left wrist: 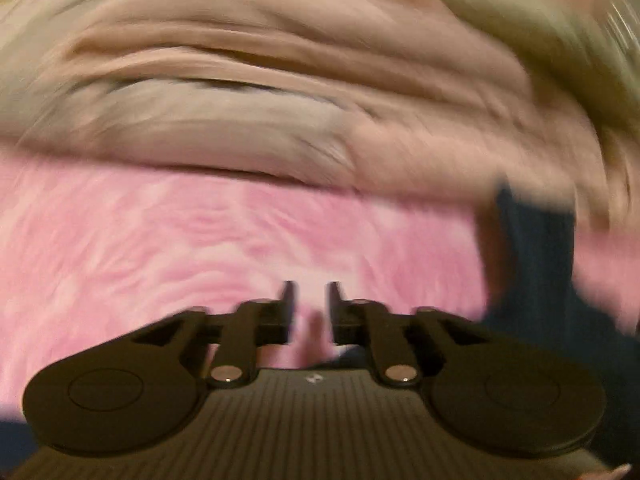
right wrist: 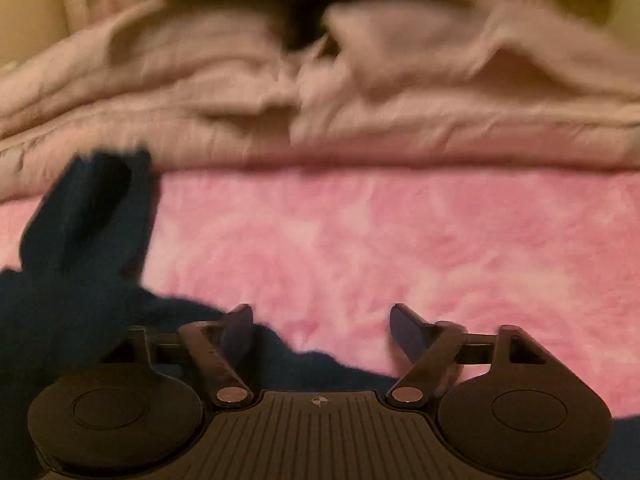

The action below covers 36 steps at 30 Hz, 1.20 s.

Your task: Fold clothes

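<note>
A dark blue garment [right wrist: 84,248] lies crumpled on a fluffy pink blanket [right wrist: 380,248], at the left and bottom of the right wrist view. It also shows at the right of the left wrist view [left wrist: 532,264]. My right gripper [right wrist: 322,330] is open and empty, its left finger over the garment's edge. My left gripper [left wrist: 312,304] has its jaws a narrow gap apart with nothing between them, above the pink blanket [left wrist: 200,252]. Both views are blurred by motion.
A rumpled beige-pink quilt [left wrist: 300,80] is piled along the far side of the blanket, also across the right wrist view [right wrist: 360,100]. A yellowish surface shows behind it.
</note>
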{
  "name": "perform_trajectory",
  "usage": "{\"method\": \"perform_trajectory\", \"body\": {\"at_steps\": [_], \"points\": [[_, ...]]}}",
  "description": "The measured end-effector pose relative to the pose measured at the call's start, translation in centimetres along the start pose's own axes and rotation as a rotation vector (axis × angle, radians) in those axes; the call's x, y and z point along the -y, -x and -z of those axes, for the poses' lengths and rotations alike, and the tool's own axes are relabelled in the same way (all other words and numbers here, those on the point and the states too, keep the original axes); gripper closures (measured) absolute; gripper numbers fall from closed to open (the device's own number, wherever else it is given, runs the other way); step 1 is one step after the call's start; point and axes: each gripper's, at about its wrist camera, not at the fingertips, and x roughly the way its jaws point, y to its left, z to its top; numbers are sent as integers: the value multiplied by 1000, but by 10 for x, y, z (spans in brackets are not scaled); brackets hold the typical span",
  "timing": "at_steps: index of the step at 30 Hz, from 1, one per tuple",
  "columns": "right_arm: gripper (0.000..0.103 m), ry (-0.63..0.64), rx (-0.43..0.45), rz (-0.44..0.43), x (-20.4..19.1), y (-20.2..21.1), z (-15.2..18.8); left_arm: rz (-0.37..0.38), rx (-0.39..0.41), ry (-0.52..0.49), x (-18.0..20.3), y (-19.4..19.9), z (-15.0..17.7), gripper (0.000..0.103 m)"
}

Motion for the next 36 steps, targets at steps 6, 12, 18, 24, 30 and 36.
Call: {"method": "perform_trajectory", "body": {"at_steps": [6, 12, 18, 24, 30, 36], "points": [[44, 50, -61, -168, -61, 56, 41, 215, -137, -191, 42, 57, 42, 95], [44, 164, -134, -45, -95, 86, 128, 142, -235, -365, 46, 104, 124, 95], [44, 46, -197, 53, -56, 165, 200, 93, -242, -338, -5, 193, 179, 94], [44, -33, -285, 170, -50, 225, 229, 19, -335, -287, -15, 253, 194, 93], [44, 17, -236, 130, -82, 235, 221, 89, -304, -252, 16, 267, 198, 91], [44, 61, -326, 99, -88, 244, 283, 30, -369, -307, 19, 294, 263, 90]]}}
